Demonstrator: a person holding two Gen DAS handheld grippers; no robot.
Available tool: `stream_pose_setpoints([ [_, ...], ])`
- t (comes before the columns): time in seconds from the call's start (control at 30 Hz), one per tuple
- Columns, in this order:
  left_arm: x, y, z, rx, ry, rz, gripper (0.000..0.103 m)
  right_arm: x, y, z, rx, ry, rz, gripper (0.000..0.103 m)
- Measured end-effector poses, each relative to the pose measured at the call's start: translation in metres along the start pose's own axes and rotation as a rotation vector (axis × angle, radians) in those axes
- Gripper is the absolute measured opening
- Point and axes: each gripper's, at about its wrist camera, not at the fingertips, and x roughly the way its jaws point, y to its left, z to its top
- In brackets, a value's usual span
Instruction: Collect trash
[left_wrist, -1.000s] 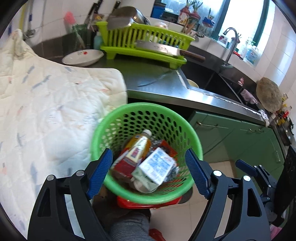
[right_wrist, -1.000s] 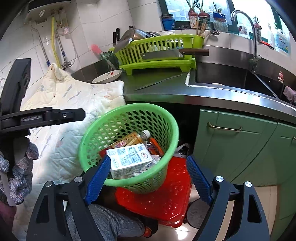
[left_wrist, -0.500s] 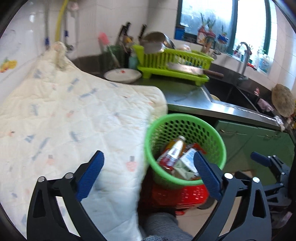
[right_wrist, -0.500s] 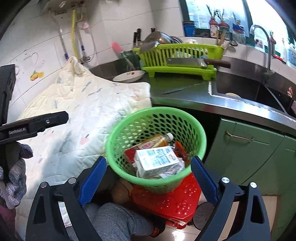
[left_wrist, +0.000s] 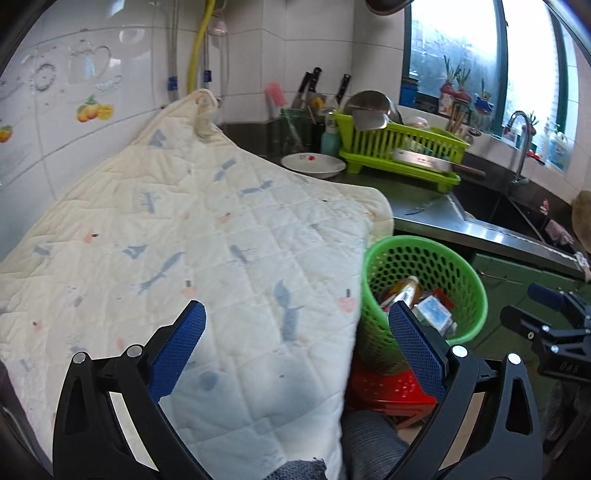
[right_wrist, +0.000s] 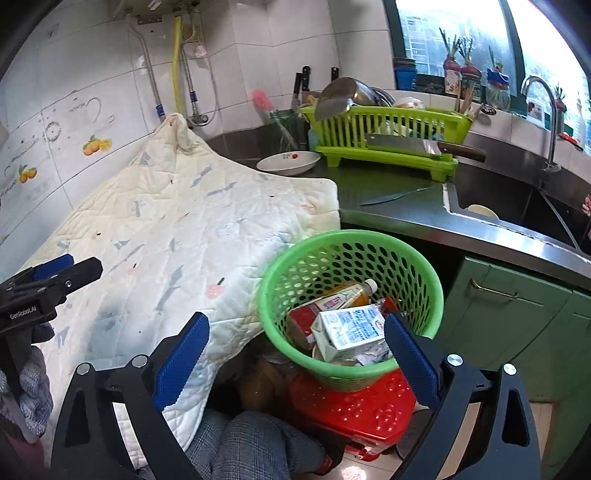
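Note:
A green perforated trash basket (right_wrist: 351, 251) stands on a red plastic stool (right_wrist: 354, 410); it also shows in the left wrist view (left_wrist: 465, 273). Inside lie a white and blue carton (right_wrist: 351, 326), a bottle with an orange and red label (right_wrist: 340, 297) and other wrappers. My right gripper (right_wrist: 295, 358) is open and empty, just above the basket's near rim. My left gripper (left_wrist: 295, 347) is open and empty, over the white quilted cloth (left_wrist: 192, 236) to the basket's left.
The quilted cloth (right_wrist: 177, 229) covers the surface on the left. On the dark counter behind stand a white plate (right_wrist: 290, 162), a lime dish rack (right_wrist: 388, 140) with a cleaver (right_wrist: 413, 144), and a knife (right_wrist: 395, 195). A sink (right_wrist: 517, 210) and green cabinets (right_wrist: 517, 314) lie right.
Both grippers have pulled back and up from the basket. The left one swung left over the cloth. The basket and its trash have not moved.

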Motion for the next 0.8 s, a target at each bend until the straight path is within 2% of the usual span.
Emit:
stream_pose_setpoints([
  [0.27, -0.029, 0.007, -0.007, -0.001, -0.107, 0.059, 0.098, -0.009, 0.015, 0.003, -0.007, -0.029, 0.01, 0.093],
  [0.8, -0.048, 0.019, -0.014, -0.05, -0.155, 0.101, 0.098, -0.02, 0.027, 0.003, -0.022, -0.074, 0.001, 0.093],
])
